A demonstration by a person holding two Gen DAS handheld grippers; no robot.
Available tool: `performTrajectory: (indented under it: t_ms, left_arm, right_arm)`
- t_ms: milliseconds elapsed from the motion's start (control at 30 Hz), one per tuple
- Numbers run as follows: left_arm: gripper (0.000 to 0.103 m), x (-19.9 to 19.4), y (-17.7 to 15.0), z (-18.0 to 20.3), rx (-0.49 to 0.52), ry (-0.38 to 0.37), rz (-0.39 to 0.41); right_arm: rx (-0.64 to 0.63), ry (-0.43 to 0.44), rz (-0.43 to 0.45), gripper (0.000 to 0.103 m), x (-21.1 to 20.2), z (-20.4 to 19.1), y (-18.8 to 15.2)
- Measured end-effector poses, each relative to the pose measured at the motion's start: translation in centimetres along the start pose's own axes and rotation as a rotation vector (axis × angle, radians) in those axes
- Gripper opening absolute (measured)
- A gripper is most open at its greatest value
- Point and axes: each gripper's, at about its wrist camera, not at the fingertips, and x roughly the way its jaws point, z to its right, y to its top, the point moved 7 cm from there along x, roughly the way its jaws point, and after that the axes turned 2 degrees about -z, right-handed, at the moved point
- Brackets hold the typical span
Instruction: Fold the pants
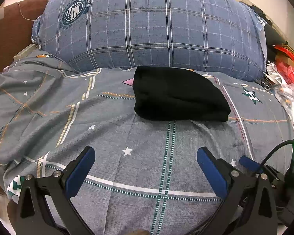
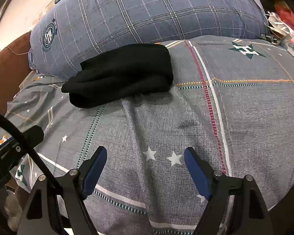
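Note:
Black pants lie folded in a thick compact bundle on the grey bedsheet, just in front of the pillow. They also show in the right wrist view, up and to the left. My left gripper is open and empty, well short of the pants, above the sheet. My right gripper is open and empty too, low over the sheet, apart from the pants. A blue fingertip of the right gripper shows at the lower right of the left wrist view.
A large blue checked pillow lies behind the pants, also in the right wrist view. Red and white clutter sits at the bed's right edge. A brown headboard is at the left. A black cable crosses the lower left.

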Motion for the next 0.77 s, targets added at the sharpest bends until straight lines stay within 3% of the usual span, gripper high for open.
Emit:
performTrajectory:
  t_ms: [767]
  left_arm:
    - [0.103, 1.7, -0.9, 0.1, -0.006, -0.001, -0.054]
  right_arm:
    - [-0.003, -0.006, 0.003, 0.087, 0.3, -0.2, -0.2]
